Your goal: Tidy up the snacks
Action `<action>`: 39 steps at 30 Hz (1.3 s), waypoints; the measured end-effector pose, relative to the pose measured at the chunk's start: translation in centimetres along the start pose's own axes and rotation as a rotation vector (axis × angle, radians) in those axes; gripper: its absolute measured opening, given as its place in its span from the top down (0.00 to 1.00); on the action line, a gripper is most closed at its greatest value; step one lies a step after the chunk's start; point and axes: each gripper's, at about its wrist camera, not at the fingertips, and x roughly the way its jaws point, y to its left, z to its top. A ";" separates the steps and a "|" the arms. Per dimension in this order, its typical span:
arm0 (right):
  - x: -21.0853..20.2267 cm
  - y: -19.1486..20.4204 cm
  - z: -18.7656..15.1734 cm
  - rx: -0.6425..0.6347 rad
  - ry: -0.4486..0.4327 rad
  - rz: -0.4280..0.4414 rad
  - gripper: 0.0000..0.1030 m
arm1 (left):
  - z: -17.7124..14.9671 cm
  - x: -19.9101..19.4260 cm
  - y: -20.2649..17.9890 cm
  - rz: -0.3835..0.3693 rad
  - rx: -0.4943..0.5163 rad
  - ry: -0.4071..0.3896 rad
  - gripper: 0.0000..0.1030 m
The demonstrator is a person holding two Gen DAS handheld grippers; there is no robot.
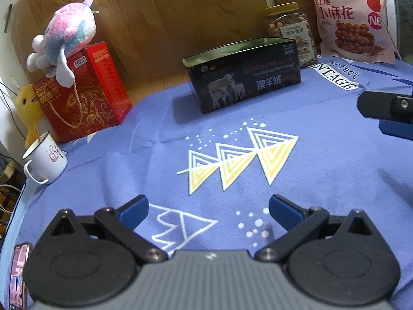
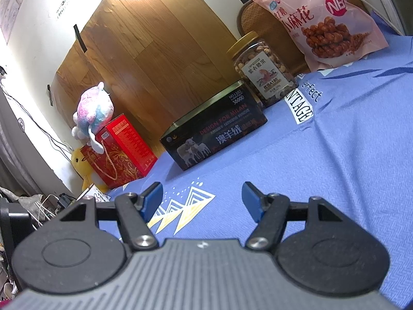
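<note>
An open black tin box (image 1: 242, 77) with sheep pictures stands on the blue cloth; it also shows in the right wrist view (image 2: 214, 137). Behind it is a clear jar of nuts (image 1: 290, 29) with a yellow lid, also in the right wrist view (image 2: 263, 69). A pink snack bag (image 1: 353, 18) leans at the back right, also in the right wrist view (image 2: 322, 18). My left gripper (image 1: 208, 210) is open and empty, low over the cloth. My right gripper (image 2: 202, 200) is open and empty; its tip shows in the left wrist view (image 1: 387, 116).
A red gift box (image 1: 85, 90) with a pink plush toy (image 1: 67, 33) on top stands at the left, a yellow plush (image 1: 27, 106) and a white mug (image 1: 45, 157) beside it. A phone (image 1: 19, 273) lies at the near left. A wooden panel (image 1: 167, 13) backs the table.
</note>
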 end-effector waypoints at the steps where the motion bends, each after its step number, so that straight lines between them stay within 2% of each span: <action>1: 0.0 0.0 -0.1 0.000 0.000 0.000 0.32 | 0.0 0.0 0.0 -0.005 -0.001 0.003 0.00; 20: 0.0 0.0 0.1 0.000 0.002 0.000 0.32 | 0.1 0.0 -0.2 -0.061 -0.011 0.032 0.00; 39: 0.1 -0.1 0.1 0.000 0.003 0.001 0.32 | 0.0 0.2 -0.2 -0.073 -0.025 0.044 0.00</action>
